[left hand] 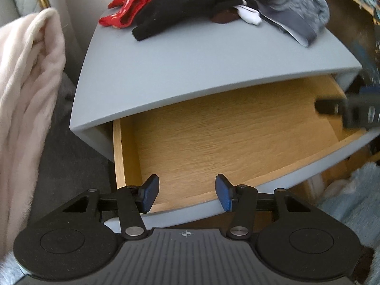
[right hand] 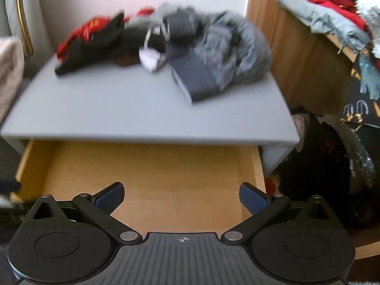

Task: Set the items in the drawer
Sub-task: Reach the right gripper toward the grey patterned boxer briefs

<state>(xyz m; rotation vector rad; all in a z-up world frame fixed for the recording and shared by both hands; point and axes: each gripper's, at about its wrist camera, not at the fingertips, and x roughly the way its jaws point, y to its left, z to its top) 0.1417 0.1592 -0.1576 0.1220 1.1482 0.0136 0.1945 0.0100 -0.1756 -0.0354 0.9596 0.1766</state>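
A grey cabinet (left hand: 190,54) has its wooden drawer (left hand: 213,137) pulled out, with nothing inside. On the cabinet top (right hand: 118,109) lies a heap of clothes: a red garment (left hand: 128,7), a black garment (left hand: 180,2), a grey fuzzy garment (left hand: 299,9) and a small white piece (left hand: 249,15). The same heap (right hand: 180,47) is blurred in the right wrist view. My left gripper (left hand: 187,194) is open over the drawer's front edge. My right gripper (right hand: 181,198) is wide open above the drawer's floor (right hand: 152,178), and it enters the left wrist view as a dark blur (left hand: 351,111).
A cream blanket (left hand: 28,99) hangs at the left of the cabinet. A wooden unit (right hand: 304,54) with more clothes on top (right hand: 332,7) stands at the right, dark items (right hand: 327,156) beside it. Pale blue fluffy fabric (left hand: 351,197) lies at lower right.
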